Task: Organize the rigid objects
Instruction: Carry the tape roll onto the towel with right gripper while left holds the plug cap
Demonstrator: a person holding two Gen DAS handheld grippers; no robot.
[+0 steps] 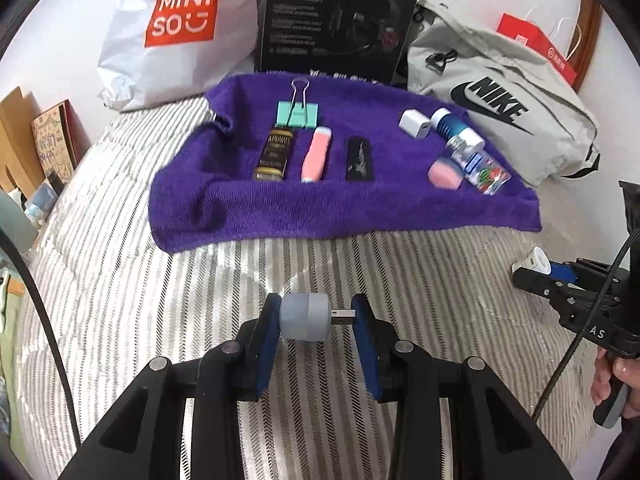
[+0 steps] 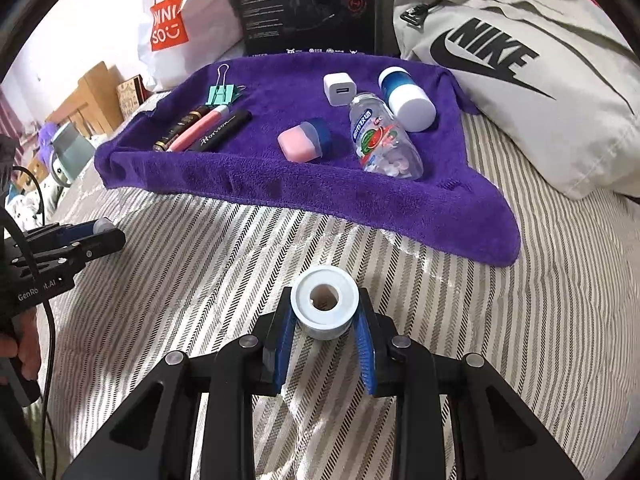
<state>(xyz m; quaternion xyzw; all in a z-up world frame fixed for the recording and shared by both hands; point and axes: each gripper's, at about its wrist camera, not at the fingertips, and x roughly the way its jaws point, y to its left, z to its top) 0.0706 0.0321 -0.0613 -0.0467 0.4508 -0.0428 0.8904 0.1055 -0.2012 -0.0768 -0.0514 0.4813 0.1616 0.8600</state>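
Mid-sort over a striped bedspread (image 1: 120, 280): the left gripper (image 1: 316, 320) pinches a grey USB plug (image 1: 306, 317) at lower centre, while the right gripper (image 2: 325, 320) clamps a white tape spool (image 2: 325, 307). Next, each piece likely needs a bare patch on the purple towel (image 2: 280, 184) at mid-frame, clear of the pen row (image 2: 204, 130) and the bottle (image 2: 380, 140).

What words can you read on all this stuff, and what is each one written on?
"MINISO": white shopping bag.
"NIKE": grey bag.
"Horizon": black tube on the purple towel, roughly legible.
"GenRo...t.AI": left tongs' handle, partly hidden.
"AS": right tongs' body.
Too small or blurred: black box, clear bottle, gold-and-black tube, red packet.
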